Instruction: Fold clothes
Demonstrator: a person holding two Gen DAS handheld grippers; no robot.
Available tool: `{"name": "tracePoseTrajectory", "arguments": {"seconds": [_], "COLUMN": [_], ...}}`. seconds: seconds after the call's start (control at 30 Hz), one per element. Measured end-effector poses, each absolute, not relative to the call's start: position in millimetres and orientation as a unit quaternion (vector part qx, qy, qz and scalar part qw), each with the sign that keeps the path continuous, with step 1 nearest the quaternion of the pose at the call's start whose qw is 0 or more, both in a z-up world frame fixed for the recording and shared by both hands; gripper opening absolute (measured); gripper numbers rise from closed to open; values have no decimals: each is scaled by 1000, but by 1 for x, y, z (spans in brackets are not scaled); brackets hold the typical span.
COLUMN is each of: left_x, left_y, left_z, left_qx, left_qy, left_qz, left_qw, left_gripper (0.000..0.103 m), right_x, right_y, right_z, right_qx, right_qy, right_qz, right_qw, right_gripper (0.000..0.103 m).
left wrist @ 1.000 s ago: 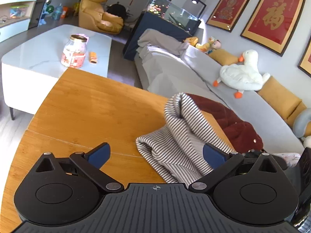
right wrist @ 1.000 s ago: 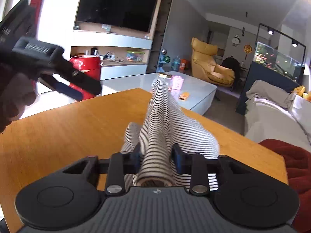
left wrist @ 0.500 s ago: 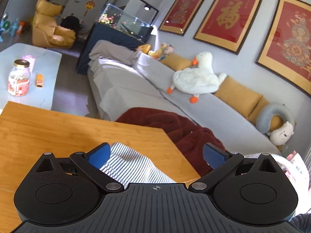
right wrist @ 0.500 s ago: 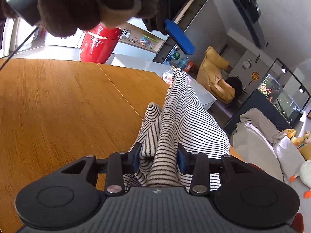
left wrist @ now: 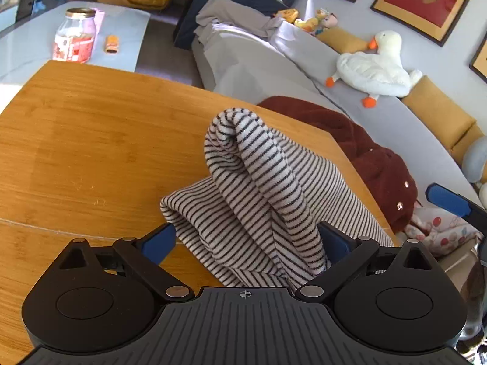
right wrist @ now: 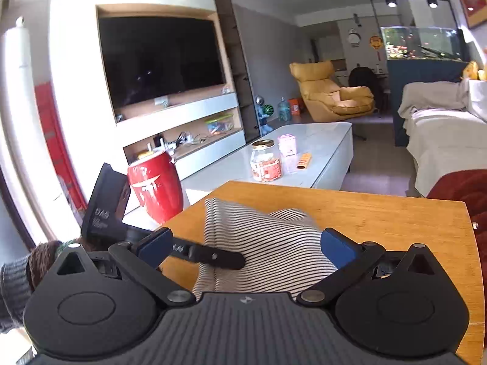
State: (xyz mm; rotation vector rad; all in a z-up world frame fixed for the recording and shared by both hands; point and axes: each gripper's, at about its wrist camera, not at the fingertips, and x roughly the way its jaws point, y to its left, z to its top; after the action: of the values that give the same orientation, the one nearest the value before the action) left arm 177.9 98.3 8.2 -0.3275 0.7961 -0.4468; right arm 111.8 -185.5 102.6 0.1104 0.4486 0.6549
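Note:
A black-and-white striped garment (left wrist: 258, 188) lies bunched on the wooden table (left wrist: 91, 140), one fold rising in a rounded hump. My left gripper (left wrist: 246, 240) is open, its blue pads (left wrist: 158, 240) standing on either side of the cloth's near end. In the right wrist view the same striped garment (right wrist: 268, 243) lies flat between the wide-apart fingers of my open right gripper (right wrist: 246, 243). One black finger of the left gripper (right wrist: 213, 255) rests across the cloth from the left. A blue pad of the right gripper (left wrist: 447, 202) shows at the right.
A dark red fleece garment (left wrist: 365, 152) hangs off the grey sofa (left wrist: 274, 60) beside the table's right edge. A jar (right wrist: 264, 161) stands on the white coffee table (right wrist: 319, 133) beyond. A red drum-shaped stool (right wrist: 155, 185) is at the left. A sleeved hand (right wrist: 18, 273) holds the left gripper.
My right gripper has opened and let go of the striped garment, which dropped onto the table. My left gripper swung back from the sofa and now straddles the cloth.

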Motion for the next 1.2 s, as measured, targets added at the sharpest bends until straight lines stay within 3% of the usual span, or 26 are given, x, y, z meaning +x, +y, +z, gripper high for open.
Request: {"name": "tracePoseTrajectory", "arguments": {"seconds": [0.23,0.67,0.73,0.77,0.8,0.93,1.07,1.2], "left_x": [177,180,190,190,190,181,184,183], "left_y": [98,101,98,95,92,84,83,104], "left_z": [11,35,33,37,42,64,45,19], "left_qx": [-147,-166,-183,-196,-208,-215,-139,-155], "left_qy": [383,352,358,350,341,298,332,342], "left_qz": [-217,-215,-220,-238,-256,-298,-214,-189], "left_qw": [886,895,889,885,880,881,908,907], "left_gripper": [101,100,92,70,65,64,53,63], "right_x": [150,144,140,140,140,137,133,128], "right_y": [-187,-182,-183,-183,-183,-185,-178,-171], "right_z": [42,17,17,17,18,20,19,20], "right_qx": [86,95,93,93,92,87,58,36], "right_qy": [326,335,331,332,332,333,326,314], "right_qz": [257,234,232,231,231,233,232,227], "right_qw": [906,908,910,910,910,910,915,921], "right_gripper": [103,103,103,103,103,103,103,103]}}
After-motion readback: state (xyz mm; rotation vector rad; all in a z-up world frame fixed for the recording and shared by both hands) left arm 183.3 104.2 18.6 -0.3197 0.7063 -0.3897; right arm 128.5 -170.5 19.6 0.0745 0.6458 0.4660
